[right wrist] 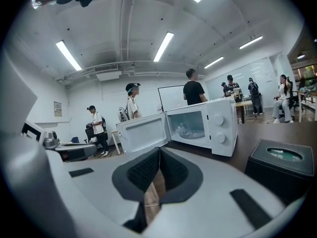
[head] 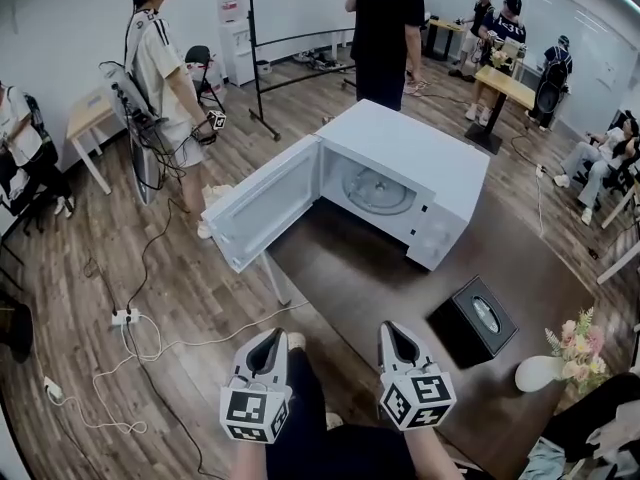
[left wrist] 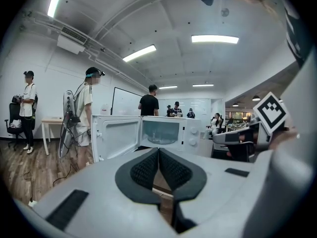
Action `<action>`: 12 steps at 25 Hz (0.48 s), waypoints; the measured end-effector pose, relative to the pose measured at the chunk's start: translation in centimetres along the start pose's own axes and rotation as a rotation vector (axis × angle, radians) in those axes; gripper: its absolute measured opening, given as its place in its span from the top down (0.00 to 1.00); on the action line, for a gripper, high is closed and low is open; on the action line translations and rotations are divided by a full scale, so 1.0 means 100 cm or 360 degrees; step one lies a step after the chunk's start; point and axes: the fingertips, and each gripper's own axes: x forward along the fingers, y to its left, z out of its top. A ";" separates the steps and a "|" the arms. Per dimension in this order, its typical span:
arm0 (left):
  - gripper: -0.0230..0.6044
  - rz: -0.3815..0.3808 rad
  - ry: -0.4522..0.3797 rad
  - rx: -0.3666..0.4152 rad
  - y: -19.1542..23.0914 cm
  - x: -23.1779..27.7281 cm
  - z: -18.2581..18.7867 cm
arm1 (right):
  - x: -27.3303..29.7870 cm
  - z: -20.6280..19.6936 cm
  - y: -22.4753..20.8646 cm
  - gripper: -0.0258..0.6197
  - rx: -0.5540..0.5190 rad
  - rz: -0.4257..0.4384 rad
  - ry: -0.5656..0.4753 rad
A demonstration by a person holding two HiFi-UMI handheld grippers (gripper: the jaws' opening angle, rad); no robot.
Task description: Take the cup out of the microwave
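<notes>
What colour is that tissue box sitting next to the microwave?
The tissue box is black, with a pale oval opening; clearest in the head view.

On bench, far left: microwave, door swung out leftward past the bench edge. Inside the microwave: cup. Nearer and to the right: tissue box. Farther right, at the edge: vase.

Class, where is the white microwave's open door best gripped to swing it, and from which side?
The white microwave door stands swung wide leftward. Pinch its thin free edge, farthest from the hinge, coming from the near left: jaws can likely straddle the panel there.
</notes>
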 end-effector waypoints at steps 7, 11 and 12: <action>0.95 -0.0076 -0.0016 0.0007 0.012 0.045 0.010 | 0.037 0.012 -0.011 0.97 0.0014 -0.0043 -0.0030; 0.95 -0.0139 0.0002 0.0029 0.027 0.086 0.016 | 0.071 0.025 -0.019 0.97 0.0009 -0.0077 -0.0029; 0.95 -0.0160 0.0006 0.0033 0.031 0.097 0.019 | 0.079 0.027 -0.022 0.97 0.0013 -0.0098 -0.0028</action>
